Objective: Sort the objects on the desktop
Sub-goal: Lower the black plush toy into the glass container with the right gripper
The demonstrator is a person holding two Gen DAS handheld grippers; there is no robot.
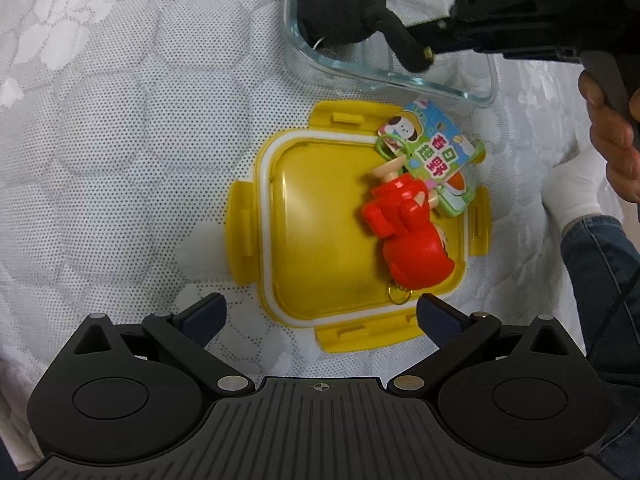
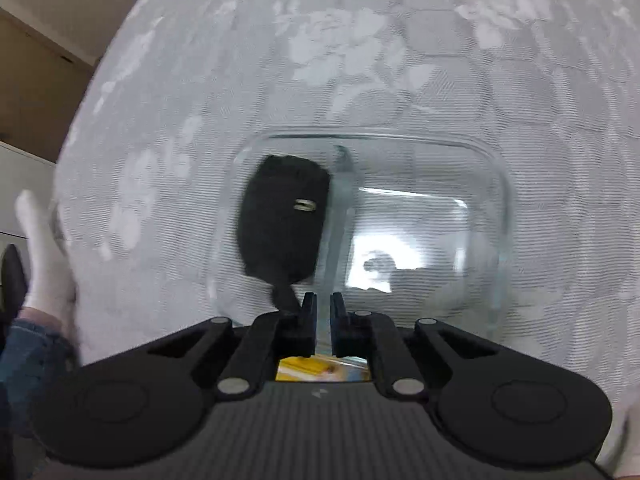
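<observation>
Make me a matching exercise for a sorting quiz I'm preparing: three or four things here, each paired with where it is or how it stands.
Things:
1. black plush toy
2. red figure
3. yellow lid
4. left gripper

Places or states:
A. lying on the yellow lid
B. inside the glass container
C. fingers wide apart, nothing between them
D. flat on the white cloth

Pairs: 1-B, 2-A, 3-D, 4-C

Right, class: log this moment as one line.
left gripper open above red toy on yellow lid | right gripper narrowly open over glass container | black plush inside it
</observation>
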